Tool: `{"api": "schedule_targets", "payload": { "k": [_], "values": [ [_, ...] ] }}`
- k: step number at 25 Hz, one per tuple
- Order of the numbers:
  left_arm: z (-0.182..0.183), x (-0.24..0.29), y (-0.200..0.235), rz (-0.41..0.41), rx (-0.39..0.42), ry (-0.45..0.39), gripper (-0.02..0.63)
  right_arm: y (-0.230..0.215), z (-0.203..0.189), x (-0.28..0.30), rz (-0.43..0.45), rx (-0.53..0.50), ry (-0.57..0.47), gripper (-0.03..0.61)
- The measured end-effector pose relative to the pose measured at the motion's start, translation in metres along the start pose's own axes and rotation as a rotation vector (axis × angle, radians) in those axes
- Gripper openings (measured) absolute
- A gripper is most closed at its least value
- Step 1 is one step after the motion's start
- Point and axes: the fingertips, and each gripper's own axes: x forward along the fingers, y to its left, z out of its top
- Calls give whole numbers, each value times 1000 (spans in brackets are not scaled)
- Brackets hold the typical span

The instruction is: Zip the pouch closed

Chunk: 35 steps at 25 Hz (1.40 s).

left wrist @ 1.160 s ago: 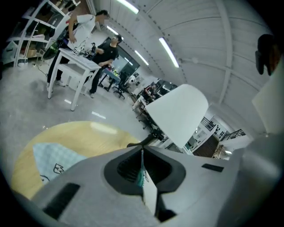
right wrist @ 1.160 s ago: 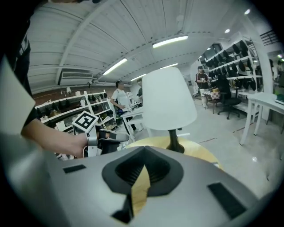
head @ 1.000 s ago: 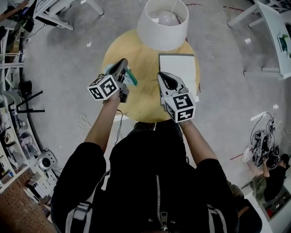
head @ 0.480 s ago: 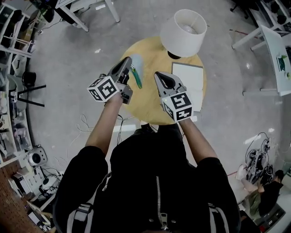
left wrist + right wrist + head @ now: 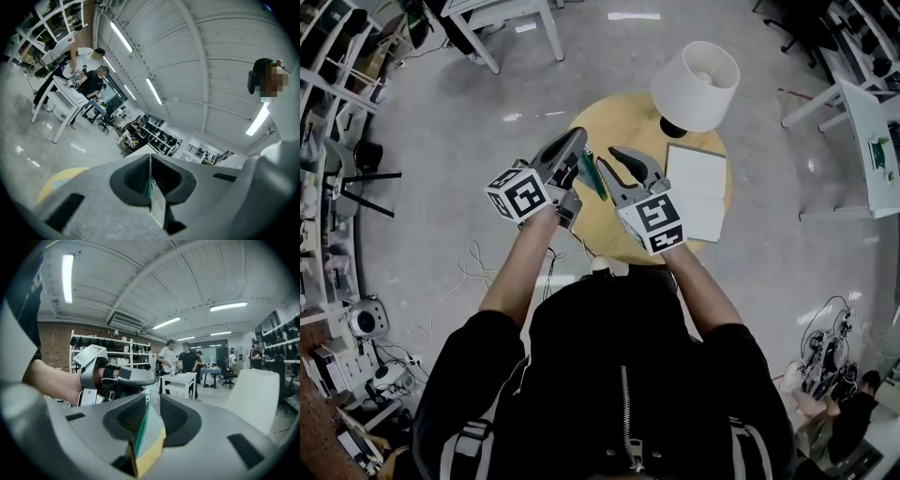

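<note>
The pouch [image 5: 593, 176], with pale teal fabric, a green zipper and a yellow patch, hangs in the air above the round yellow table [image 5: 623, 122]. My left gripper [image 5: 579, 142] is shut on the pouch's edge; in the left gripper view its jaws [image 5: 150, 159] pinch a thin strip with green zipper teeth [image 5: 151, 187]. From the right, my right gripper [image 5: 606, 157] is shut on the pouch [image 5: 146, 434], whose zipper teeth run along one jaw. The left gripper [image 5: 117, 376] shows just beyond it in the right gripper view.
A white-shaded lamp [image 5: 695, 86] stands at the table's far side, a white notebook [image 5: 698, 190] lies on its right part. White tables [image 5: 862, 122], shelves [image 5: 328, 84] and floor cables [image 5: 473, 258] surround it. People stand at a far table [image 5: 180, 362].
Both grippers have risen and come together. The pouch, carried by the left gripper alone earlier, is now off the table and also between the right gripper's jaws.
</note>
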Motion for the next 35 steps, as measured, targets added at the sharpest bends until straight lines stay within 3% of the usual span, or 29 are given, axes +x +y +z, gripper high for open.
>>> {"api": "schedule_targets", "payload": {
  "k": [4, 11, 30, 35],
  "values": [
    [0, -13, -15, -29, -6, -11, 9, 24, 3, 5, 58, -11, 13, 109],
    [2, -27, -25, -61, -1, -2, 10, 42, 6, 12, 43, -30, 13, 60],
    [1, -31, -20, -79, -49, 11, 9, 50, -1, -2, 23, -13, 45, 48],
    [-3, -29, -25, -87, -21, 37, 9, 50, -4, -9, 17, -11, 52, 46]
  ]
}}
